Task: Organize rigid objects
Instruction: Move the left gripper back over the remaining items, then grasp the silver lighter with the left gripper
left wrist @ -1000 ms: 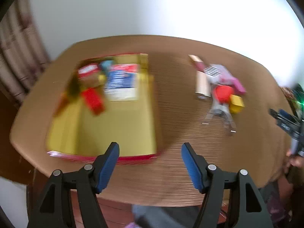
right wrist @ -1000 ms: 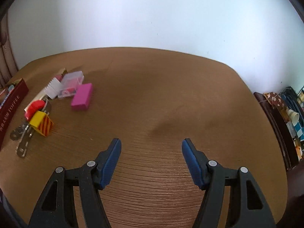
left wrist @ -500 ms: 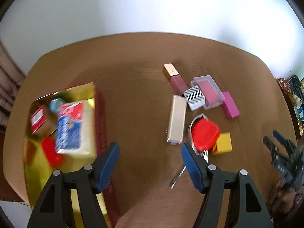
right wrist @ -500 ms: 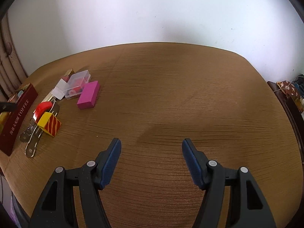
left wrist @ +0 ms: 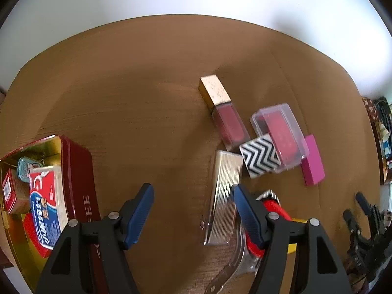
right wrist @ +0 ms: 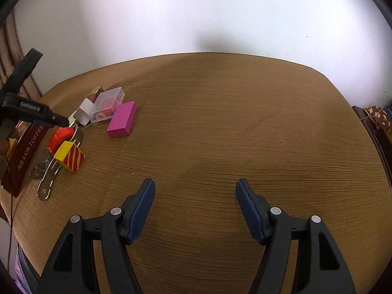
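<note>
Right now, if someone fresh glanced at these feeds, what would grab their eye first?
Probably the jumble of small things on the wooden table: a magenta block, a zigzag-patterned box and a gold-capped lip gloss, packed close together. At far left sits the red toffee tin, already holding a few items. The left gripper hangs open beside a ribbed silver case.

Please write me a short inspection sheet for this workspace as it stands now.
Surface: brown wooden table, bare on the right.
Job's things: red tin holding a toothpaste box; loose pile with lip gloss, clear case, zigzag block, pink block, striped yellow block, ribbed silver case.
Clutter: nothing seen.
Grippers: left gripper open above the silver case; right gripper open, empty.
Cables: thin dark cord at the left edge.
Surroundings: white wall.
</note>
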Demonstrator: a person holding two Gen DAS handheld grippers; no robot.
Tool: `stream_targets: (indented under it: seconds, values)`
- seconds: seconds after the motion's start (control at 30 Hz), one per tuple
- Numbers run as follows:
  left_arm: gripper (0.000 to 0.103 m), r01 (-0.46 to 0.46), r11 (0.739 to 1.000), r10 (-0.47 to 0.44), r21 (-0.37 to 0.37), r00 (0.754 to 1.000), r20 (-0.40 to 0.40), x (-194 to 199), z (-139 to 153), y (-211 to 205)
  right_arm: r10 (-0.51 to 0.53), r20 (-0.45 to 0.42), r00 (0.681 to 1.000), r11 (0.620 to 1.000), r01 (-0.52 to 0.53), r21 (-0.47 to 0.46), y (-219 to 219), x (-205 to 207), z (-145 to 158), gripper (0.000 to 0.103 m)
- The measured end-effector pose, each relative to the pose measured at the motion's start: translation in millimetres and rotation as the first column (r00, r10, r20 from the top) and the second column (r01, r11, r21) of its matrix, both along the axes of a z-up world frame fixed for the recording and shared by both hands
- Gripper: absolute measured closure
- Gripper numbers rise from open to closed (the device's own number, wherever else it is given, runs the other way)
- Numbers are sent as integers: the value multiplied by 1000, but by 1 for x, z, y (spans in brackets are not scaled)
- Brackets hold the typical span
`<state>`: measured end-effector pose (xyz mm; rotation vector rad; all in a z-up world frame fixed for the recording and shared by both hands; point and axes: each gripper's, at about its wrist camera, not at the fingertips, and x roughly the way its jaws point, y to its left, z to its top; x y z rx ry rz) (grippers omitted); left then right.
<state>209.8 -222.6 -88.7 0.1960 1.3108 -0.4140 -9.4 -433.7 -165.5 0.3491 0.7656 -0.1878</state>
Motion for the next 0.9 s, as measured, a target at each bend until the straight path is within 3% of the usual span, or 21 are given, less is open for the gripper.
stream_targets:
  seconds: [0.2,0.33,0.43,0.57,0.6,0.63,0.67,0.73,0.9]
  values:
    - [33,6,1000,-7,-21,999,-52,9,-4,-4,8,-2,1000,1000,-8,7,-1,0,0,37]
    - [33,58,998,-56,28,996,-65,10,-14,-14,9,-5,1000,1000,-9,10,-1,-1,0,37]
    - [33,71,995,-69,71,997,-37,9,-20,-26,9,-6,1000,1000,-9,11,-2,-2,0,37]
    - [35,18,999,-17,43,1000,-19,13,-21,-23,12,-13,1000,1000,-12,14,-2,2,-1,34]
    - [37,-5,1000,5,19,1000,-15,14,-20,-18,11,-13,1000,1000,-11,15,-2,2,-1,33]
    - [46,-22,1000,22,10,1000,-8,14,-17,-11,10,-12,1000,1000,-10,16,-3,1,0,29]
    - [62,-30,999,30,13,1000,0,14,-16,-9,8,-10,1000,1000,-8,15,-4,1,0,28]
    - [74,-42,999,42,-8,999,2,15,-15,-1,5,-11,1000,1000,-4,18,-5,1,0,27]
    - [74,-82,990,81,-114,997,-16,13,-14,18,-2,-18,1000,1000,2,21,-9,4,1,27]
